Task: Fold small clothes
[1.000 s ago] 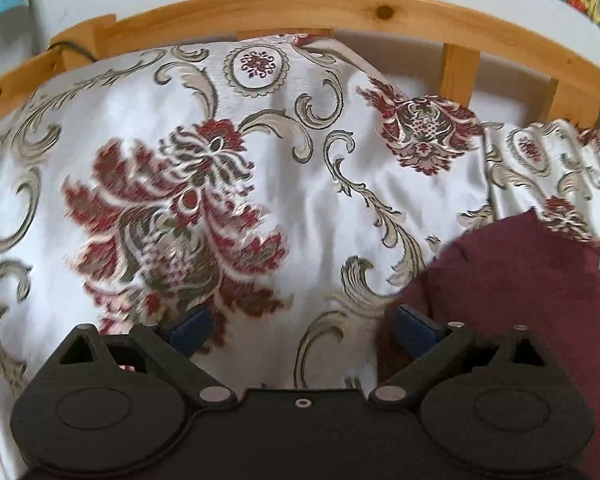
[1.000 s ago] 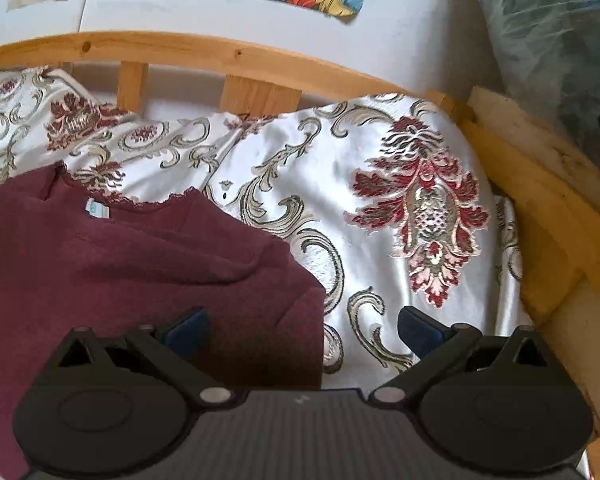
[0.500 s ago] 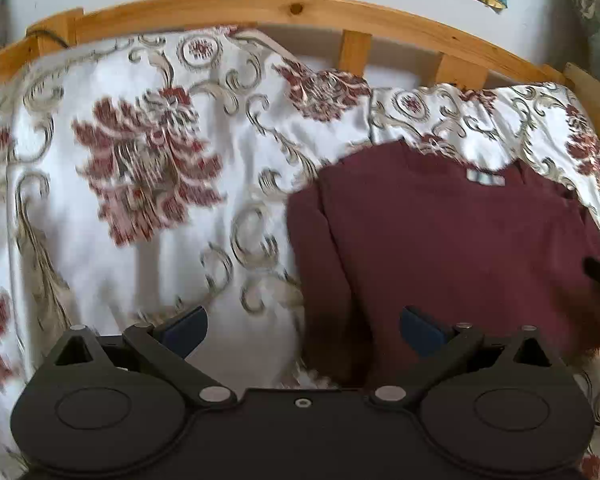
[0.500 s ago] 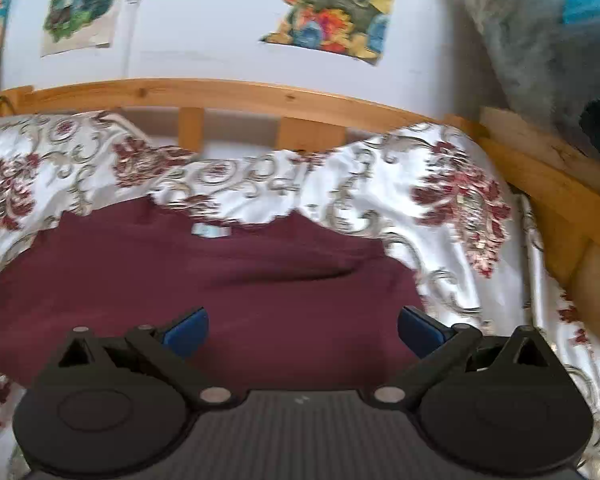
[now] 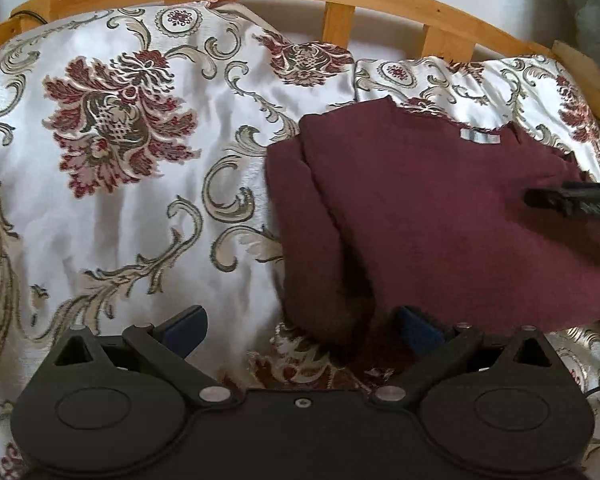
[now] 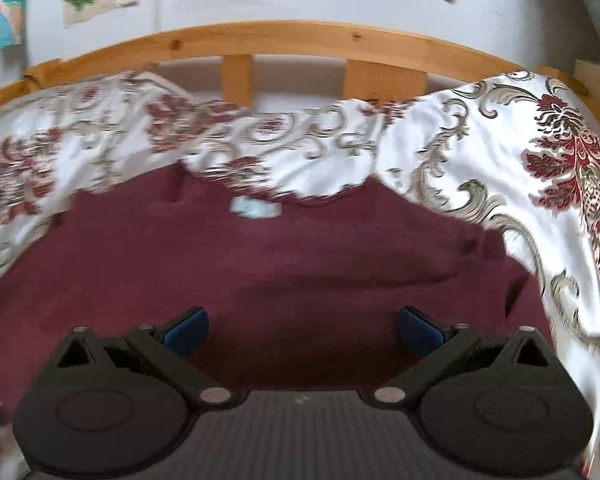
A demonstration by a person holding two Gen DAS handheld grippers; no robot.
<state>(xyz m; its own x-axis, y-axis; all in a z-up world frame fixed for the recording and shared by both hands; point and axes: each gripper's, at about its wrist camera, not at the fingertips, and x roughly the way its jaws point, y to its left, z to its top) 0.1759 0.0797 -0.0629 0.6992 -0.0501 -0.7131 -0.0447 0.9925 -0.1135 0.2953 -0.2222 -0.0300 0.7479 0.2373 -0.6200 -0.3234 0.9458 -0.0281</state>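
2 tools, left tool (image 5: 302, 330) and right tool (image 6: 304, 326), gape empty over a maroon sweater (image 5: 432, 216) on the floral bedspread (image 5: 132, 168).

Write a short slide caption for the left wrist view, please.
Open left gripper hovers at the lower left edge of a maroon sweater on a floral bedspread.

Left gripper (image 5: 302, 330) swung right and back: maroon sweater (image 5: 420, 216) now fills my right half. Right gripper (image 6: 304, 330) shifted left, centred over sweater, and shows at left view's edge.
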